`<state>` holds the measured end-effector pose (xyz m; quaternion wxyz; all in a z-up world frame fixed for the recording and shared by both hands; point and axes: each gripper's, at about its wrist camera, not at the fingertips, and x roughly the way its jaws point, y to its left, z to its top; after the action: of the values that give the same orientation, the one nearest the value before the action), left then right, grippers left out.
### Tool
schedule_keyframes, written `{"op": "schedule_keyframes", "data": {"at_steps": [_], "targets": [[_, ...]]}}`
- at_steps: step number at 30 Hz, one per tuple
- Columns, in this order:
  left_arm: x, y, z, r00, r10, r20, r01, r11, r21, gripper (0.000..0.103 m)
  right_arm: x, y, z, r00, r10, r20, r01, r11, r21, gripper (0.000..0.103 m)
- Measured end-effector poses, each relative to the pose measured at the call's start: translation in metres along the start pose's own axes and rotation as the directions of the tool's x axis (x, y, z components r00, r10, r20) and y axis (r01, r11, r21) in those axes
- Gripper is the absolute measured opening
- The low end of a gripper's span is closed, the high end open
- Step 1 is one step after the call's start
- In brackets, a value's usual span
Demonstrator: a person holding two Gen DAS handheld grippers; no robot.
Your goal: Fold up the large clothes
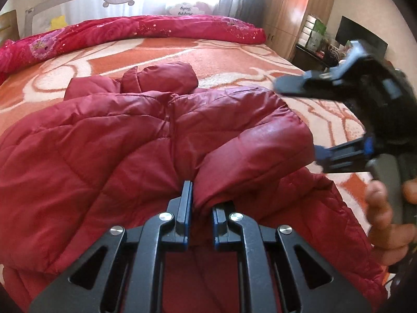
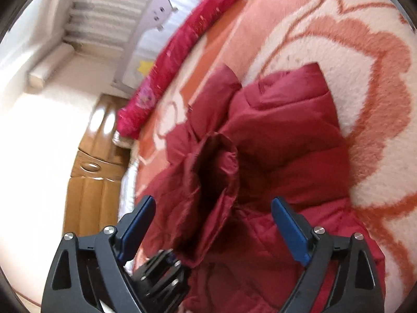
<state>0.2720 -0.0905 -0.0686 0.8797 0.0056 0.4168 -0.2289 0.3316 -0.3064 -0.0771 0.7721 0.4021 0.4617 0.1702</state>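
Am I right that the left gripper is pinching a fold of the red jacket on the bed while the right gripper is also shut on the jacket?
Not quite. The left gripper is pinching a fold of the red jacket on the bed, but the right gripper is open: the right wrist view shows its fingers spread wide above the jacket, gripping nothing.

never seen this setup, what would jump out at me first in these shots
A dark red puffer jacket sprawls across the near part of the bed, on an orange and white floral blanket. The left tool is clamped on a fold of its sleeve, while the right tool hangs open above it. A bright pink quilt lies bunched along the far edge.
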Motion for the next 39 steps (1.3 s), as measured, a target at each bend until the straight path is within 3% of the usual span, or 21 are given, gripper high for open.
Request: {"op": "schedule_keyframes", "data": {"at_steps": [1,2,3,5,9,13,15,19,22,25,29,32,35,37,39], "targets": [[0.002,-0.002,-0.002,1.0,-0.002,-0.004,0.002,1.0,0.003,0.01,0.006,0.0,0.001,1.0,0.003,-0.01,-0.003,1.0,-0.001,0.086],[0.004,-0.001,-0.003,1.0,-0.003,-0.01,0.003,1.0,0.006,0.01,0.012,0.0,0.001,1.0,0.013,-0.018,-0.013,1.0,-0.003,0.07],[0.009,-0.002,-0.004,1.0,-0.003,-0.016,0.003,1.0,0.009,0.01,0.019,0.002,0.002,0.999,0.029,-0.028,-0.029,1.0,-0.005,0.044],[0.011,0.0,-0.004,1.0,-0.007,-0.028,0.007,1.0,0.0,0.014,0.032,0.007,0.001,0.999,0.014,-0.051,-0.015,1.0,-0.018,0.011],[-0.007,0.008,-0.009,0.995,-0.086,-0.05,0.084,0.996,-0.04,0.021,0.032,0.011,0.003,1.0,-0.019,-0.021,0.018,0.999,-0.039,0.008],[-0.041,0.02,-0.015,0.991,-0.135,-0.007,0.134,0.986,-0.097,0.021,0.024,0.015,0.001,0.999,-0.037,0.006,0.037,0.996,-0.082,0.007],[-0.058,0.028,-0.013,0.993,-0.115,0.029,0.118,0.987,-0.113,0.021,0.021,0.015,0.001,0.999,-0.04,0.013,0.04,0.996,-0.083,0.007],[-0.086,0.055,0.005,0.995,0.002,0.102,0.012,0.99,-0.137,0.021,0.005,0.022,-0.005,0.998,-0.057,0.042,0.062,0.989,-0.132,0.006],[-0.076,0.083,0.018,0.996,0.06,0.067,-0.049,0.987,-0.154,0.021,-0.005,0.022,-0.007,0.994,-0.089,0.07,0.1,0.981,-0.164,0.006],[-0.05,0.112,0.019,0.995,0.094,-0.023,-0.097,0.979,-0.177,0.021,-0.004,0.012,-0.007,0.993,-0.098,0.066,0.106,0.984,-0.143,0.006],[-0.019,0.134,0.003,0.992,0.056,-0.117,-0.08,0.975,-0.208,0.021,0.001,-0.002,-0.012,0.983,-0.166,0.074,0.175,0.973,-0.152,0.006],[-0.01,0.141,-0.004,0.992,0.027,-0.123,-0.058,0.964,-0.259,0.021,0.009,-0.009,-0.016,0.976,-0.207,0.069,0.215,0.963,-0.161,0.009],[-0.007,0.142,-0.007,0.991,0.032,-0.129,-0.066,0.961,-0.268,0.021,0.005,-0.009,-0.017,0.971,-0.226,0.078,0.236,0.96,-0.151,0.02],[-0.005,0.138,-0.008,0.99,0.05,-0.134,-0.083,0.964,-0.252,0.021,-0.012,0.001,-0.02,0.956,-0.26,0.135,0.28,0.946,-0.162,0.02],[-0.004,0.136,-0.009,0.989,0.064,-0.134,-0.095,0.966,-0.242,0.021,-0.032,0.024,-0.027,0.926,-0.295,0.234,0.345,0.915,-0.212,0.021]]}}
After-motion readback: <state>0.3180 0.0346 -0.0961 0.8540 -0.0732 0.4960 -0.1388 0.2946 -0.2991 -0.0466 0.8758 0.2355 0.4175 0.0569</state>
